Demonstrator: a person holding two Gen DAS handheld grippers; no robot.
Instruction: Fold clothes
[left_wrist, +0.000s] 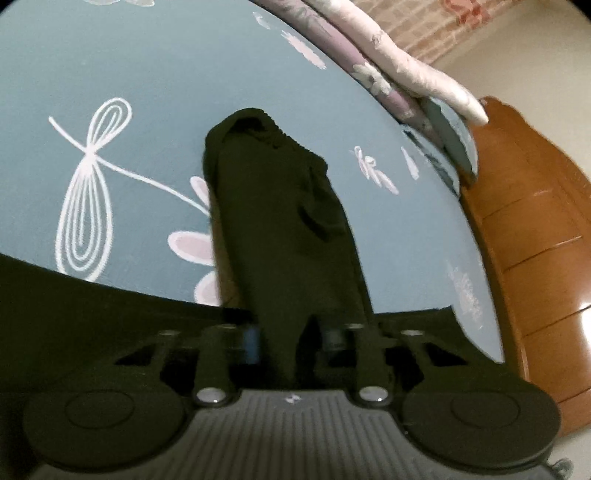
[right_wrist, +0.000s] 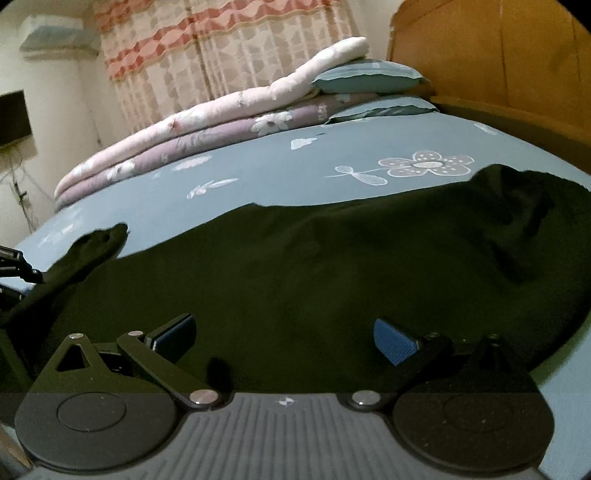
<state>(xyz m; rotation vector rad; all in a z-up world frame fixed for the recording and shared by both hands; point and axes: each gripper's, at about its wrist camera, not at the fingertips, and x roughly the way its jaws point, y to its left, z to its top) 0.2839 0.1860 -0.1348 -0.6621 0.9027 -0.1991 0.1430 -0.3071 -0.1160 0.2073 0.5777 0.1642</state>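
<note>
A black garment (right_wrist: 314, 266) lies spread on the blue flowered bed sheet (right_wrist: 258, 173). One long sleeve (left_wrist: 280, 229) runs straight out from my left gripper (left_wrist: 295, 341), its ribbed cuff (left_wrist: 258, 122) at the far end on the sheet. The left jaws are shut on the near part of that sleeve, and the dark cloth hides most of the pads. In the right wrist view the same sleeve (right_wrist: 92, 247) shows at the far left beside part of the left gripper (right_wrist: 16, 266). My right gripper (right_wrist: 286, 338) hovers open over the garment's near body, with nothing clamped between its blue pads (right_wrist: 395, 343).
Folded pink and purple quilts (right_wrist: 207, 125) and blue pillows (right_wrist: 369, 77) are stacked at the far side of the bed. A wooden headboard (right_wrist: 491, 55) stands at the right. A wooden bed frame (left_wrist: 535, 240) borders the mattress. A patterned curtain (right_wrist: 229, 48) hangs behind.
</note>
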